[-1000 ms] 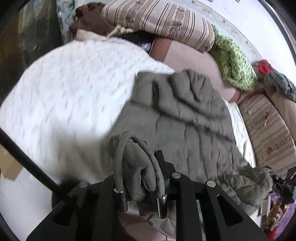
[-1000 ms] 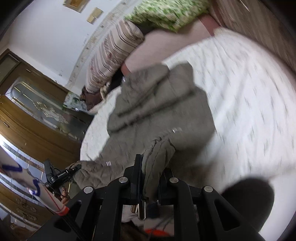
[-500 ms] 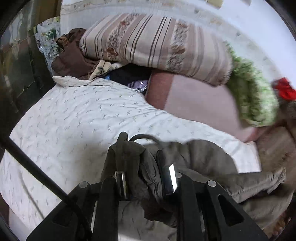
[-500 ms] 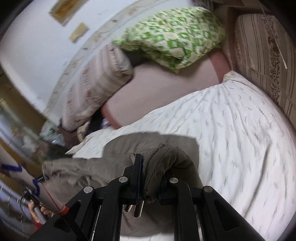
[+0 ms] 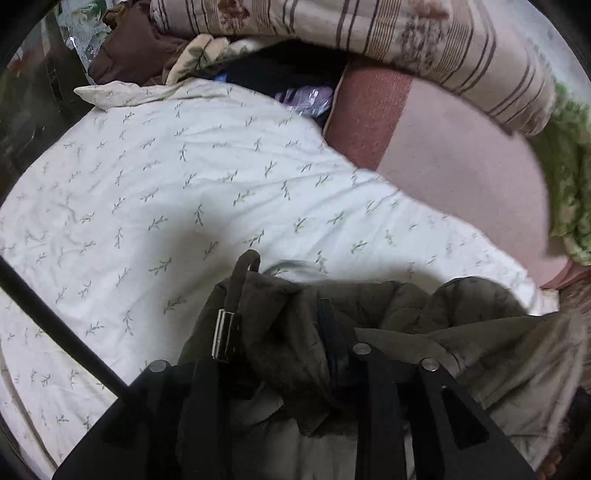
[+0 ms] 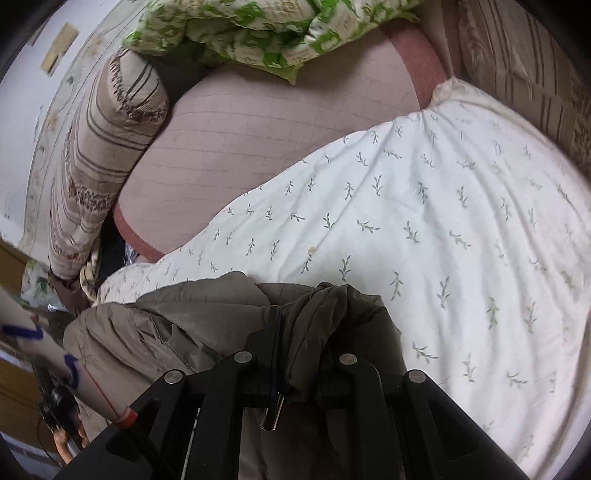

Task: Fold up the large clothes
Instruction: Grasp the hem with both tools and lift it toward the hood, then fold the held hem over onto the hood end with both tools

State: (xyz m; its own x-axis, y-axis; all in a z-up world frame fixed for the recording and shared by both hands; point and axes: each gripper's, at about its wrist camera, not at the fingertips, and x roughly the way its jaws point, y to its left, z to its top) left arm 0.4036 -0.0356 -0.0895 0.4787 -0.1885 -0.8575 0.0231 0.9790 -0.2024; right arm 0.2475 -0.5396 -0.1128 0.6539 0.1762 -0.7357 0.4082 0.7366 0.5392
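I am clamping my left gripper [image 5: 280, 332] on a thick bunch of the olive-grey quilted jacket [image 5: 424, 325]; its fingers are pinching the padded cloth between them, and a cord loop with a metal toggle [image 5: 223, 334] is lying along the left finger; my right gripper [image 6: 299, 347] is likewise gripping a fold of the same jacket [image 6: 192, 317], its fingers squeezing the fabric with a small metal pull [image 6: 271, 415] hanging just below them; the jacket is lying bunched at the near edge of the bed, on the white sheet [image 5: 155, 192] printed with small green sprigs, and it is stretching across between my two grippers, with most of the sheet [image 6: 443, 221] beyond it showing bare; at the far edge of the bed a pale pink blanket [image 6: 258, 147] with a darker red band is lying against the sheet; a striped pillow [image 5: 369, 33] is resting on top of it, and a green-and-white patterned quilt [image 6: 258, 29] is sitting at the far right corner beside that pillow; dark brown clothes [image 5: 129, 48] are piling up at the far left corner; in the right wrist view a hand [image 6: 64, 441] is showing low at the left, holding the other tool, though it is too blurred to say more.
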